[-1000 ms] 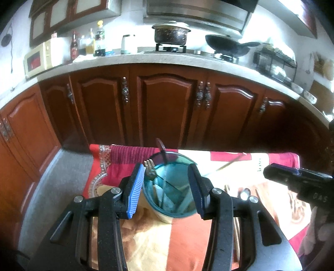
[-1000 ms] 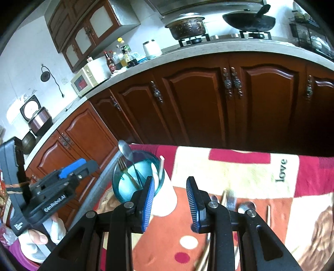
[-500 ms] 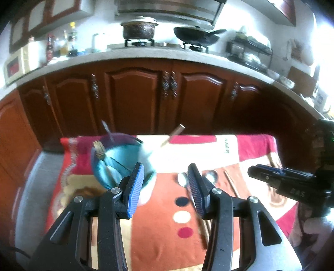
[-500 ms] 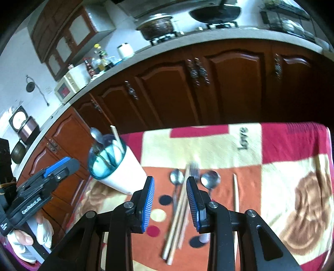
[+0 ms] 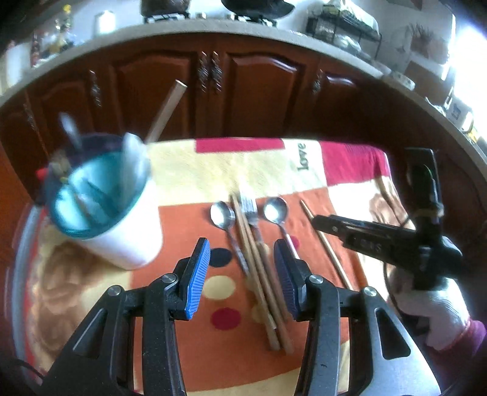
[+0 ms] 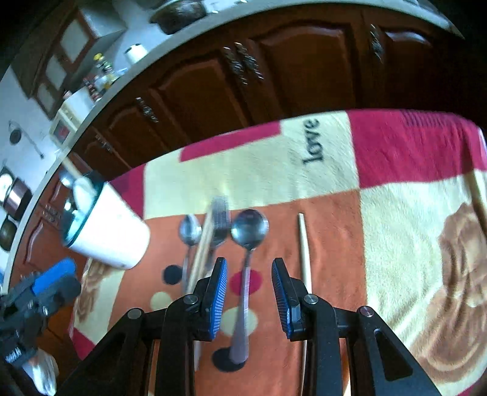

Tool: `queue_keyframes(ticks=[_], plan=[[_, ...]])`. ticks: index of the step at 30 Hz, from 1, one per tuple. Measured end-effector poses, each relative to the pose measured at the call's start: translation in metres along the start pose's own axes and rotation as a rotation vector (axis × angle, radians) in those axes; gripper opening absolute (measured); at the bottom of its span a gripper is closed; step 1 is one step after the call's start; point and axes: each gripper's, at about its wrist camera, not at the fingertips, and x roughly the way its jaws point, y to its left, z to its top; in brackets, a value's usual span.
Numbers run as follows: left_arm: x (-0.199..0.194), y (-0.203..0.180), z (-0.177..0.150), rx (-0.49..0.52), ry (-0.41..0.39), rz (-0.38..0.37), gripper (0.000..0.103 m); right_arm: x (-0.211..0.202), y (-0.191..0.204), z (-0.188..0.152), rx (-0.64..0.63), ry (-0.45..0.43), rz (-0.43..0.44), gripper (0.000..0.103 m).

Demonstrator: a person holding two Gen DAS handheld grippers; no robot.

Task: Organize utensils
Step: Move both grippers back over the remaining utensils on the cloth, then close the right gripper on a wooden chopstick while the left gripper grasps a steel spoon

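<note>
Blue-padded left hand-held gripper [image 5: 240, 268] and right hand-held gripper [image 6: 249, 289], both tilted downward, part-open, empty, above spoons [image 6: 249, 228].

on the cloth-covered table [image 5: 188, 170] a cup [image 5: 121, 231] stands at about nine o'clock, with several utensils [image 5: 127, 158] standing inside it and leaning outward. toward three o'clock from the cup lies a row: a spoon [image 5: 223, 217], just beside it a pair of chopsticks [image 5: 258, 268] with a fork [image 5: 251, 210] against them, then a second spoon [image 6: 248, 243], then a lone chopstick [image 6: 304, 249] set apart at the three o'clock end. all their handles run toward six o'clock. behind the table, at twelve o'clock, stand cabinets [image 5: 249, 91] under a counter [image 5: 213, 26].
</note>
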Motion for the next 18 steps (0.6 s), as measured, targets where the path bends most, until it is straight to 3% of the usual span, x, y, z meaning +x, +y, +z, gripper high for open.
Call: queue_keyframes(ticks=[6, 12, 15, 16, 18], plan=[[0.051, -0.016, 0.012, -0.012, 0.076, -0.04, 0.043, 0.021, -0.028, 0.003, 0.015, 0.033, -0.076, 0.03], [0.098, -0.026, 0.03, -0.017, 0.111, -0.029, 0.043, 0.043, -0.029, 0.012, -0.044, 0.043, -0.125, 0.026], [0.117, -0.023, 0.036, -0.029, 0.128, -0.026, 0.043, 0.048, -0.023, 0.015, -0.108, 0.047, -0.162, 0.016], [0.125, -0.022, 0.038, -0.031, 0.139, -0.024, 0.043, 0.048, -0.024, 0.016, -0.126, 0.051, -0.177, 0.009], [0.135, -0.02, 0.038, -0.033, 0.148, -0.027, 0.043, 0.047, -0.027, 0.015, -0.133, 0.057, -0.175, 0.006]])
